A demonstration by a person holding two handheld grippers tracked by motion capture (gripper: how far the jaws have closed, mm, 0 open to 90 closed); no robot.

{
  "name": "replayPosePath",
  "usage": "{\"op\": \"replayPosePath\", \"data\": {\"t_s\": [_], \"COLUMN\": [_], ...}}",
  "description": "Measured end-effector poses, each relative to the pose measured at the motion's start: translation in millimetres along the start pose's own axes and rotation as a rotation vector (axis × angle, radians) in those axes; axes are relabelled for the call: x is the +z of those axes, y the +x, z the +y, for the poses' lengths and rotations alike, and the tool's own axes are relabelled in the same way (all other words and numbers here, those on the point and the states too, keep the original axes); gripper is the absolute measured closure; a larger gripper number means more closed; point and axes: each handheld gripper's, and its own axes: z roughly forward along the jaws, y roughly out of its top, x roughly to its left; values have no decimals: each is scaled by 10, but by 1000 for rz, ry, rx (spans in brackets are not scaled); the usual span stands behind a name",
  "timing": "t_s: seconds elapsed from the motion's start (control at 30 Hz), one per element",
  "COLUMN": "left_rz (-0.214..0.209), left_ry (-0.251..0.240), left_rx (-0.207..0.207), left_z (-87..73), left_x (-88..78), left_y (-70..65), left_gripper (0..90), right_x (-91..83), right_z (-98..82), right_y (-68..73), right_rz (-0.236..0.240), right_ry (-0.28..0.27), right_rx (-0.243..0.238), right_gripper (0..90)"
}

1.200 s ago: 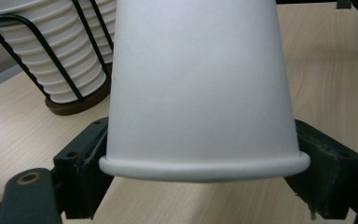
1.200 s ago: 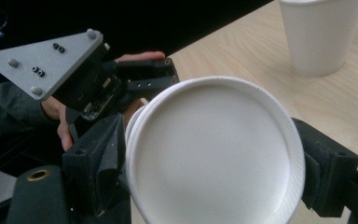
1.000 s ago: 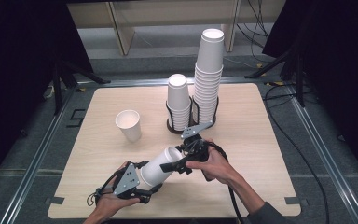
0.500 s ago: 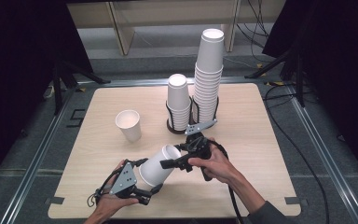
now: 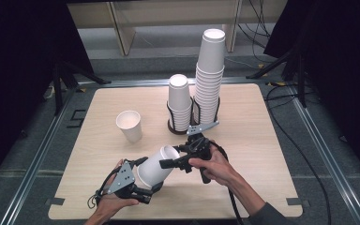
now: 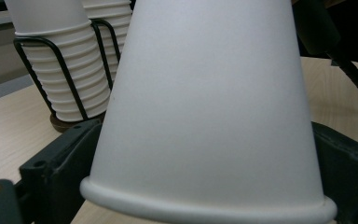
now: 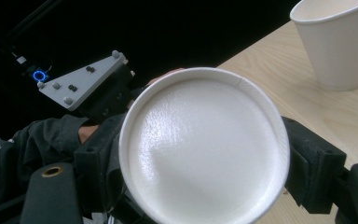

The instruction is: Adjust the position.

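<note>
A white paper cup point(image 5: 157, 165) is held off the table on its side, its rim toward the lower left and its base toward the upper right. My right gripper point(image 5: 171, 157) is shut on the base end; in the right gripper view the cup's base point(image 7: 200, 140) sits between both black jaws. My left gripper point(image 5: 143, 178) is at the rim end. Its jaws have just been opening, and the cup point(image 6: 209, 102) lies between them without being pinched. The left gripper's grey plate point(image 7: 84, 79) shows behind the cup.
One white cup point(image 5: 129, 125) stands upright on the wooden table point(image 5: 262, 140), left of centre. Behind the grippers a black wire holder carries a short stack of cups point(image 5: 179, 103) and a tall stack point(image 5: 209, 75). Cables trail off to the right.
The left gripper's jaws stand wider around the cup's rim end than a second ago. Both hands and the cup have kept their place.
</note>
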Motion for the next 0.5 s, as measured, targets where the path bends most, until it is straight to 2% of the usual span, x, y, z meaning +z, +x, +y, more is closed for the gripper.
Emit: {"op": "replayPosePath", "data": {"t_s": [0.13,0.17,0.2,0.23,0.27,0.3,0.33,0.4,0.43,0.47,0.5], "left_rz": [0,6,6,6,1,1,9,8,4,-3,5], "left_ry": [-16,-1,-11,-13,-36,-37,-18,-27,-29,-52,-28], "left_rx": [-12,-8,-10,-11,-14,-11,-10,-21,-12,-17,-15], "left_z": [-9,-1,-2,1,-4,-2,8,11,10,4,14], "left_x": [19,4,5,2,15,11,-12,-18,-19,-6,-29], "left_y": [-4,-4,-5,-6,-5,-2,-2,7,19,20,19], "left_gripper": [23,19,19,18,18,19,28,40,46,51,56], "right_x": [-3,-4,-8,-12,-12,-9,-13,-22,-25,-25,-23], "right_z": [12,12,18,18,20,24,26,27,26,25,25], "right_y": [14,31,28,44,44,23,25,43,44,38,30], "right_rz": [2,9,3,13,18,8,9,14,23,24,19], "right_ry": [-15,-11,-22,-19,-20,-36,-37,-34,-35,-36,-44], "right_rx": [-12,11,-2,21,19,-12,-13,13,20,19,11], "right_gripper": [252,252,252,252,252,252,252,252,252,252,252]}}
